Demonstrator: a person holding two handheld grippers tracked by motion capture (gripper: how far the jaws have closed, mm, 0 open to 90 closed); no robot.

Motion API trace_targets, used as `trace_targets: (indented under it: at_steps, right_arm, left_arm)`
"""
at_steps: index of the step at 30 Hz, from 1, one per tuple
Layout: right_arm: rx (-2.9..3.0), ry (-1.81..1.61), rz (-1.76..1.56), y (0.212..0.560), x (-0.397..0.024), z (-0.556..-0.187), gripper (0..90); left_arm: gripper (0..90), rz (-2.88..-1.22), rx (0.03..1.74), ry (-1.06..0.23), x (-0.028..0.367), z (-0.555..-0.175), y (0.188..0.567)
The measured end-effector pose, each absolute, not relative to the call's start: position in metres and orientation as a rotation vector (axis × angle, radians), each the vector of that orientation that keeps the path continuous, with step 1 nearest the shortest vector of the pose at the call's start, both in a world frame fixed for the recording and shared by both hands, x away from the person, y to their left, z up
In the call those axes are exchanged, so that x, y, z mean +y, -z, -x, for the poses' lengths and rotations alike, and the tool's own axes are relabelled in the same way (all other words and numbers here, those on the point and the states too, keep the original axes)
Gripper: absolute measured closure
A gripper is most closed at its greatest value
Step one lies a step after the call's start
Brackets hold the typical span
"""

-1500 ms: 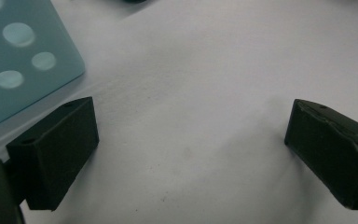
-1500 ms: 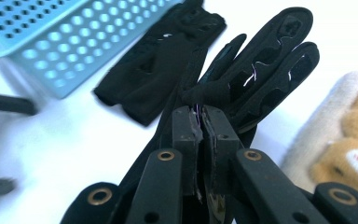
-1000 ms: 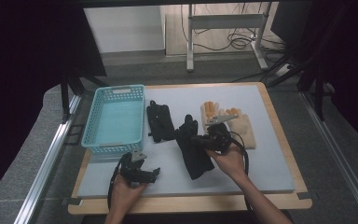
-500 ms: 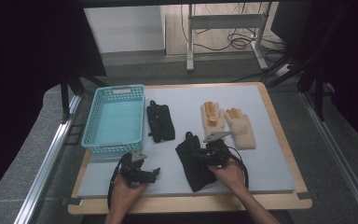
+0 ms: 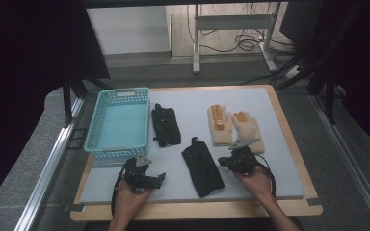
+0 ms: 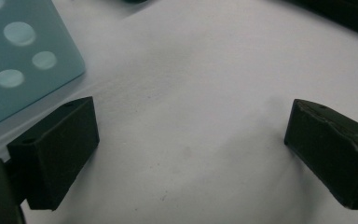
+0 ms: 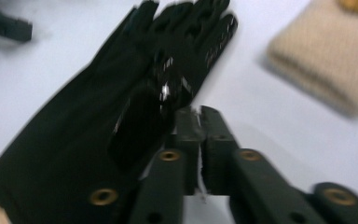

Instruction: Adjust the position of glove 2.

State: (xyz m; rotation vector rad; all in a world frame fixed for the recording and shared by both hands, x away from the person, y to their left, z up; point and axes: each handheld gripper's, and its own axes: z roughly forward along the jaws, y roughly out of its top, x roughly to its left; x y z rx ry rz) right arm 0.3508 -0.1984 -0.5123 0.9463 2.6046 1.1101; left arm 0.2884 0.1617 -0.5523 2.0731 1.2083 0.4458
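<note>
Two black gloves [image 5: 202, 166], a beige-and-orange pair [image 5: 232, 126], a turquoise basket [image 5: 119, 121], a pale grey mat [image 5: 279, 159].

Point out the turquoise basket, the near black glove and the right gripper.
turquoise basket [image 5: 107, 151], high view, on its near rim.
near black glove [image 5: 203, 168], high view, on the palm.
right gripper [image 7: 198, 122], right gripper view, where the two shut fingertips meet.

We read no text, label, brand, number or sign anywhere. Silvery glints on black fabric glove [image 7: 121, 135] at twelve o'clock of right gripper too blurred to tell as lettering. Turquoise perforated plastic basket [image 5: 120, 96] bears no lettering we can make out.
</note>
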Motion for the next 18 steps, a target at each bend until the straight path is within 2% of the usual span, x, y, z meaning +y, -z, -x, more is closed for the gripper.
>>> trace_targets:
  at_steps: [10,18]
  right_arm:
    - [2.638,-1.14,-0.889,0.522,-0.208,-0.328,88.5]
    - [2.688,-1.159,-0.831,0.523,-0.194,-0.314,88.5]
  left_arm:
    - [3.4,-2.07,1.209,-0.447,0.162,-0.288,0.552]
    - [3.6,-2.067,1.211,-0.449,0.162,-0.288,0.553]
